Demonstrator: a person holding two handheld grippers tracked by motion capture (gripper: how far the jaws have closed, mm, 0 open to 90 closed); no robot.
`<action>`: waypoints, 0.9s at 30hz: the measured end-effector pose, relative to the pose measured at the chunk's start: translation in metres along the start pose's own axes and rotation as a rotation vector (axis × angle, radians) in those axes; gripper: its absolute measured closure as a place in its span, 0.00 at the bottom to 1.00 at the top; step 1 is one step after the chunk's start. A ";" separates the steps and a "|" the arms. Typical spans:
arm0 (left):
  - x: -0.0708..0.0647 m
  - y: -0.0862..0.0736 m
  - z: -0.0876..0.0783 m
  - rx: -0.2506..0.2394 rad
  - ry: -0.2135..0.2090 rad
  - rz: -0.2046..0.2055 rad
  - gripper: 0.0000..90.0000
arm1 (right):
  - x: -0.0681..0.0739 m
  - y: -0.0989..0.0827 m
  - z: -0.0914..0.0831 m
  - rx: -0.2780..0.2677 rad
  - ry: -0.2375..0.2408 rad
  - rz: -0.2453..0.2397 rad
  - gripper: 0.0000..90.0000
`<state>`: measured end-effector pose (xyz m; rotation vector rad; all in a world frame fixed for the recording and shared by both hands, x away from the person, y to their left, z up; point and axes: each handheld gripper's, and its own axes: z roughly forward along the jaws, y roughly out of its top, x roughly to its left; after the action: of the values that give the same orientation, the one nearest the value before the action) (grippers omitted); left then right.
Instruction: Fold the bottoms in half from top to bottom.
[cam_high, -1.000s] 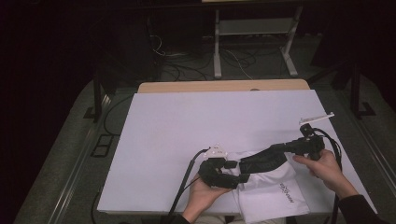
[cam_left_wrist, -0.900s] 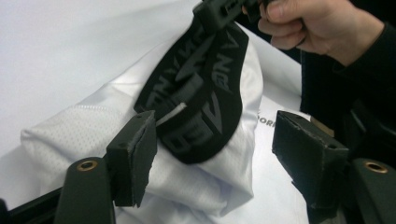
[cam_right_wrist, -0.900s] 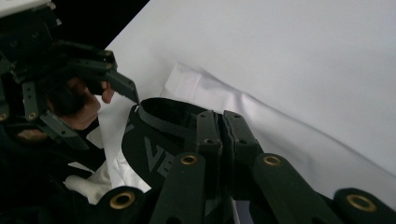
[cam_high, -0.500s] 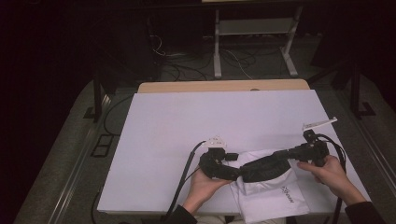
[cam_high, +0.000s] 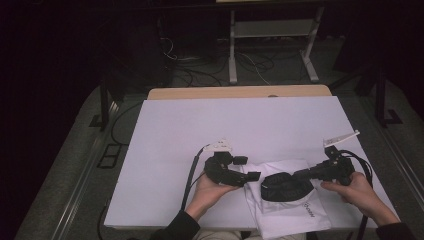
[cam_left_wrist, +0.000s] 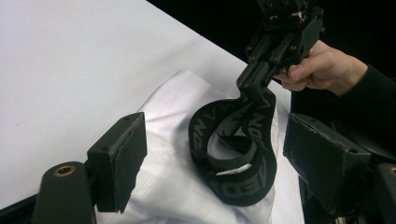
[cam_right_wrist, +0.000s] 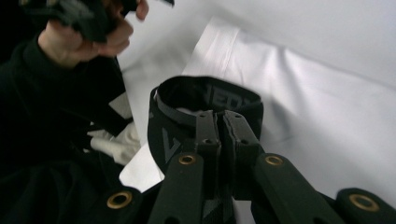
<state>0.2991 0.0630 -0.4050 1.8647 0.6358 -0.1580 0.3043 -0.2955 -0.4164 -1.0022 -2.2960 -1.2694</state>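
— 2 grippers, but which one holds the black band (cam_high: 287, 186)?
— Right gripper (cam_high: 306, 174), jaws pinched on its end, so it coils over the white garment (cam_high: 292, 215) near the table's (cam_high: 200, 120) near-right edge. Left gripper (cam_high: 248, 168) gapes, holding nothing, perhaps waiting.

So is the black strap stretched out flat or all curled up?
Curled up. The black strap loops on the white cloth, one end pinched in the right gripper.

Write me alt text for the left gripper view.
A black elastic band with grey lettering is pinched at its top by the right hand-held gripper, curling down onto a folded white cloth. The left hand-held gripper stands open in front, on a white table.
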 end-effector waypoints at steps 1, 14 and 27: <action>0.001 -0.001 -0.002 0.005 0.005 0.009 0.22 | 0.001 -0.001 0.000 0.006 0.000 -0.001 0.92; 0.007 -0.013 -0.017 0.001 0.013 0.037 0.22 | 0.009 -0.009 0.002 0.098 0.010 -0.054 0.92; 0.012 -0.018 -0.020 -0.012 -0.002 0.037 0.20 | 0.014 -0.019 0.000 0.109 0.004 -0.056 0.86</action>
<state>0.2965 0.0897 -0.4168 1.8637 0.6000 -0.1316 0.2810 -0.2962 -0.4200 -0.9042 -2.3777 -1.1516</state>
